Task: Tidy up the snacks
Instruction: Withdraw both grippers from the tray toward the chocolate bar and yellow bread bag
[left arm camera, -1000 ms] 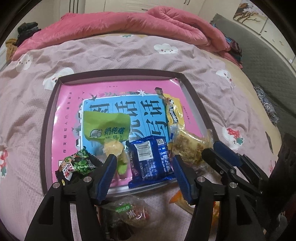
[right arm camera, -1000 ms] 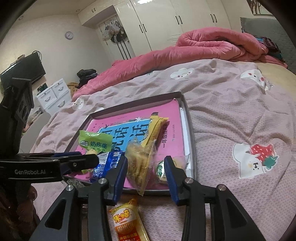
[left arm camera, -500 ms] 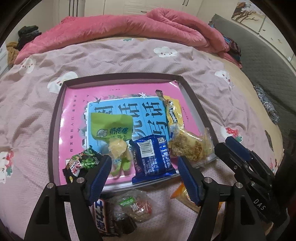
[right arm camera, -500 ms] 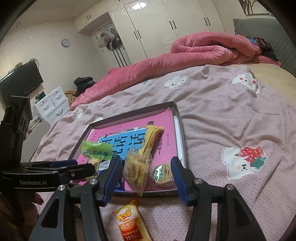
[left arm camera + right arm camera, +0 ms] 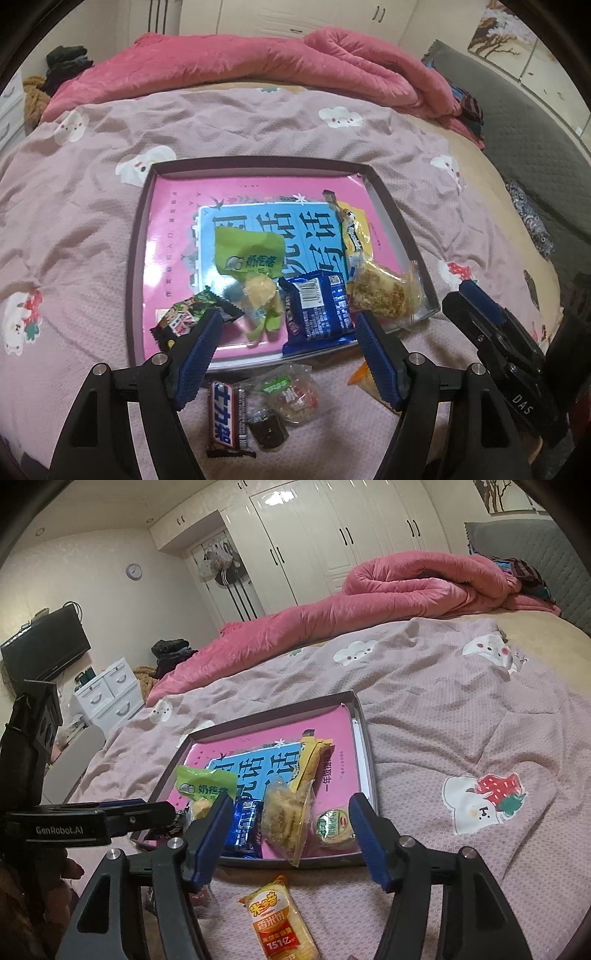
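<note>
"GenRobot.AI" on the left claw (image 5: 177, 812); "DAS" on the right claw (image 5: 476, 306); "151亿" on the orange rice-cracker pack (image 5: 279, 923)

Bedroom, glossy white wardrobe (image 5: 332, 535) at twelve o'clock, round wall clock (image 5: 133, 571) at eleven, black television (image 5: 44, 650) and white drawer unit (image 5: 107, 694) at nine, rumpled pink quilt (image 5: 369, 598), grey padded headboard (image 5: 535, 554) at two.
</note>
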The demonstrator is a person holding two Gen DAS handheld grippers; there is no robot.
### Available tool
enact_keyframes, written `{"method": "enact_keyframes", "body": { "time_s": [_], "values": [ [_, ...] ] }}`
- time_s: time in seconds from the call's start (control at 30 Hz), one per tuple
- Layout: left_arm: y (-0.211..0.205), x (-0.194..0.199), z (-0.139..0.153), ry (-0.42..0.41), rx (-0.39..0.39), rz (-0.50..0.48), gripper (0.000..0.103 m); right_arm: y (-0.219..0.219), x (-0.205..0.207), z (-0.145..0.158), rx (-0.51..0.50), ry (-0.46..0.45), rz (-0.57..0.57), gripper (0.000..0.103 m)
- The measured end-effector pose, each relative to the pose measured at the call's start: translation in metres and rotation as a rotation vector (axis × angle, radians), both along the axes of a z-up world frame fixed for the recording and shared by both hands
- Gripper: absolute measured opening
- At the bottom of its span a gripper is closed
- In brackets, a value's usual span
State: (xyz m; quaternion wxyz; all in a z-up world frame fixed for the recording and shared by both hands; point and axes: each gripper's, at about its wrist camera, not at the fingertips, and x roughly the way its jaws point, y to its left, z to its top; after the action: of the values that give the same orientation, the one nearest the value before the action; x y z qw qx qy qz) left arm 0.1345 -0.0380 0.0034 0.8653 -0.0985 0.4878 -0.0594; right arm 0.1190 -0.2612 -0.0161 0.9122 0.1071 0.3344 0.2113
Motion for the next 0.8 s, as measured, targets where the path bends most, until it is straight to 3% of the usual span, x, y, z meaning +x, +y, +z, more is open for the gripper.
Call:
{"method": "enact_keyframes", "body": {
  "time_s": [0.8],
  "values": [
    [0.029, -0.024, 0.011, -0.027, -0.033, 0.025, 0.076, 0.020, -0.025, 0.012, -0.024, -0.015, 0.038, 0.071]
  ]
}}
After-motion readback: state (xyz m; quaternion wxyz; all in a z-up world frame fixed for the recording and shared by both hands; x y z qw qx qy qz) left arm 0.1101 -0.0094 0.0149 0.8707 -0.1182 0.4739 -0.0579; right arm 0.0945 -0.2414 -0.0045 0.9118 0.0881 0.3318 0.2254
